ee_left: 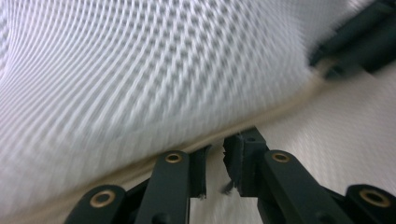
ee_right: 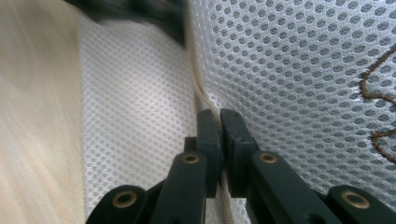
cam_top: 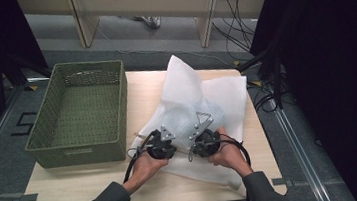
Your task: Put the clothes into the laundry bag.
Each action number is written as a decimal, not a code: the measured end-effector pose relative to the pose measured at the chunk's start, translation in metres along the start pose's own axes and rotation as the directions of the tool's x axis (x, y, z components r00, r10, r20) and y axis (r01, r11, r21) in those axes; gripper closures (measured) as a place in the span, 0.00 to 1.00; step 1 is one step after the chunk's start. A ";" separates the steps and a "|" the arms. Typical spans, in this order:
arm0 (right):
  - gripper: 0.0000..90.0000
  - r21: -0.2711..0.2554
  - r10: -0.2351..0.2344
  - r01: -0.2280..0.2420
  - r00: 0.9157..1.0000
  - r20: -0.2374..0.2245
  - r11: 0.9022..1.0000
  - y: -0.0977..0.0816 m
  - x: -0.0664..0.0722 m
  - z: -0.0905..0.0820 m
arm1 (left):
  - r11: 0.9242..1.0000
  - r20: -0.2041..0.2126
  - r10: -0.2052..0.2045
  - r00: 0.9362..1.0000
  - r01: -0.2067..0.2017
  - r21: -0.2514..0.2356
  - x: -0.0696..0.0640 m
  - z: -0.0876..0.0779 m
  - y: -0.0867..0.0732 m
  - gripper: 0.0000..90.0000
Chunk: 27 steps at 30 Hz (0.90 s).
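Observation:
A white mesh cloth with a cream hem lies crumpled on the wooden table. Both grippers sit side by side at its near middle. My left gripper has its jaws a narrow gap apart. The cream hem runs just past its tips, and no pad presses on it. My right gripper is shut on the hem, which passes between its pads. Brown stitching marks the mesh to the right of it.
A green woven basket stands on the left half of the table, empty inside. Bare table wood lies in front of the basket and along the near edge. Cables hang off the right side of the table by a dark curtain.

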State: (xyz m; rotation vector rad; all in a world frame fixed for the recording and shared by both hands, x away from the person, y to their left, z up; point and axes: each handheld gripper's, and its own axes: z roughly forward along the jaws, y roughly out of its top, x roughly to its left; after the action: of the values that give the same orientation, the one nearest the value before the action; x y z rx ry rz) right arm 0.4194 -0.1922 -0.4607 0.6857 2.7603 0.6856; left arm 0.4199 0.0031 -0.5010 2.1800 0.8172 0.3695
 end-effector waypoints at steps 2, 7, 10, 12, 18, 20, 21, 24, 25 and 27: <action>0.97 0.015 -0.030 0.030 1.000 0.003 0.999 0.001 0.000 0.003 | 1.000 0.009 0.006 1.000 -0.006 0.007 -0.001 -0.012 -0.008 0.84; 0.96 0.060 -0.026 0.024 0.999 0.028 0.998 -0.001 0.002 0.012 | 1.000 0.016 -0.005 1.000 0.005 -0.003 0.005 -0.030 -0.016 0.83; 0.95 0.072 -0.028 0.025 0.999 0.046 0.997 -0.001 0.003 0.015 | 1.000 0.030 0.006 1.000 -0.006 -0.009 0.007 -0.042 -0.017 0.81; 0.94 0.076 -0.042 0.037 0.997 0.058 0.996 -0.001 0.001 0.017 | 1.000 0.038 0.005 0.999 -0.004 -0.023 0.007 -0.050 -0.020 0.80; 0.90 0.063 -0.039 0.036 0.998 0.052 0.997 -0.002 0.004 0.011 | 0.999 0.062 0.034 0.997 -0.032 -0.030 0.007 -0.071 -0.029 0.73; 0.89 0.057 -0.031 0.029 0.998 0.046 0.998 -0.003 0.006 0.008 | 0.998 0.061 0.048 0.997 -0.046 -0.032 0.006 -0.076 -0.032 0.68; 0.88 0.039 -0.046 0.044 0.998 0.047 0.998 -0.004 0.007 0.004 | 0.999 0.061 0.021 0.998 -0.019 -0.036 0.004 -0.078 -0.033 0.62; 0.88 0.036 -0.048 0.046 0.998 0.046 0.998 -0.004 0.009 0.002 | 0.999 0.075 0.031 0.997 -0.030 -0.018 0.002 -0.083 -0.040 0.58; 0.87 0.044 -0.045 0.044 0.999 0.026 0.998 -0.004 0.010 0.001 | 0.998 0.079 0.058 0.995 -0.056 -0.019 0.003 -0.083 -0.041 0.56; 0.84 0.024 -0.048 0.047 0.998 0.043 0.999 -0.004 0.014 -0.004 | 0.999 0.084 0.034 0.996 -0.034 -0.009 0.001 -0.087 -0.045 0.52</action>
State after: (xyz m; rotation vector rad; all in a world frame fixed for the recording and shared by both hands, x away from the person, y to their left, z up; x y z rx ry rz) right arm 0.4044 -0.1899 -0.4604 0.6299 2.7397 0.6229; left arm 0.3576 0.0754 -0.4766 2.1897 0.7322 0.2946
